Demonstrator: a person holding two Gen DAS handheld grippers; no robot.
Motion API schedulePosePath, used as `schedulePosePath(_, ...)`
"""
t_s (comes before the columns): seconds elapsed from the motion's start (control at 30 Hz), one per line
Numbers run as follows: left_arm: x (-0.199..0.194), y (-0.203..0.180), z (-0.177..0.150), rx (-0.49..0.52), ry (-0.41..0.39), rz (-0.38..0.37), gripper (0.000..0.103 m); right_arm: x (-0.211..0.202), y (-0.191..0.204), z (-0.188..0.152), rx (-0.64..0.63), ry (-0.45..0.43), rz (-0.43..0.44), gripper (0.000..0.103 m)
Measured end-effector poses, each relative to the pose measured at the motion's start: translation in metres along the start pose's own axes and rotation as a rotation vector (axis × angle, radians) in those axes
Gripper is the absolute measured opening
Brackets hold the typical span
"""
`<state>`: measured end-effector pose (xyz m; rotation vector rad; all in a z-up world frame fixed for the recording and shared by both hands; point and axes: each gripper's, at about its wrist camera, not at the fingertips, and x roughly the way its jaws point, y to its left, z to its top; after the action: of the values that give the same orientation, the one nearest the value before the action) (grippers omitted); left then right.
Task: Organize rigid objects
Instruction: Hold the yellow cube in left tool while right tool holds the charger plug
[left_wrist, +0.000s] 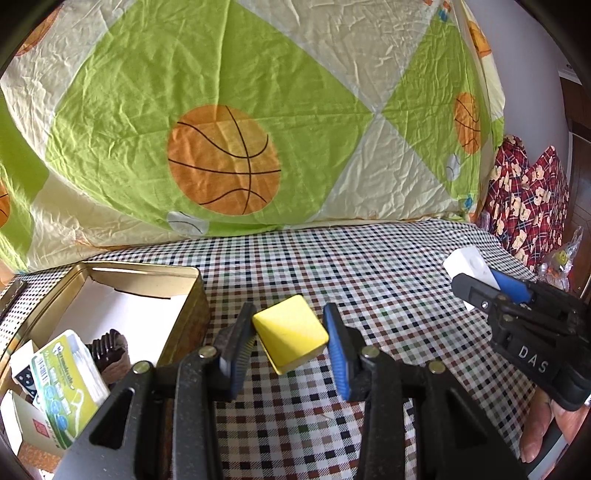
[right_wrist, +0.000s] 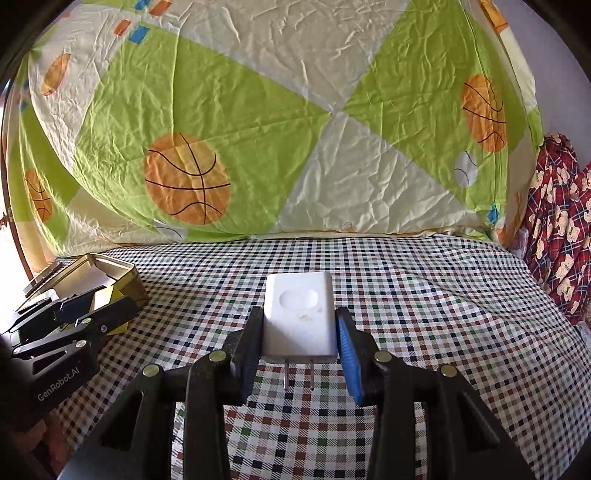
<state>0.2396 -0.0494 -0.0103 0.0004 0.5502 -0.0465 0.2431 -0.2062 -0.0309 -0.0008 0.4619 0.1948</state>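
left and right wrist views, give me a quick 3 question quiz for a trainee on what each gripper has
1. True or false: the left gripper is shut on a yellow block.
2. What does the right gripper hold? A) white plug adapter B) spoon C) battery
3. Fill in: the open gold tin lies to the ____ of the left gripper.

Key: 1 true; 2 A; 3 left

Bed under a checked sheet (left_wrist: 369, 266), open gold tin (left_wrist: 147, 273) resting on it left of the left claw (left_wrist: 290, 338), basketball-print quilt (left_wrist: 221, 110) heaped beyond, red bear-print fabric (left_wrist: 524, 199) far right.
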Motion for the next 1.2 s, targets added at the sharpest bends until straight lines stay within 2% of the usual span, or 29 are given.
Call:
schedulePosePath(0.5, -0.024, 0.001, -0.01, 0.005, -0.042, 0.019, 0.036, -0.025, 0.016, -0.007, -0.039, -0.078, 0.026, 0.041)
schedulePosePath(0.77, -0.033, 0.007, -0.014, -0.009, -0.045, 0.025, 0.036, -0.031, 0.024, -0.009, -0.062, -0.099, 0.059, 0.041)
schedulePosePath(1.2, -0.049, 0.005, -0.021, 0.023, -0.063, 0.033, 0.036, -0.042, 0.037, -0.013, -0.088, -0.123, 0.093, 0.041)
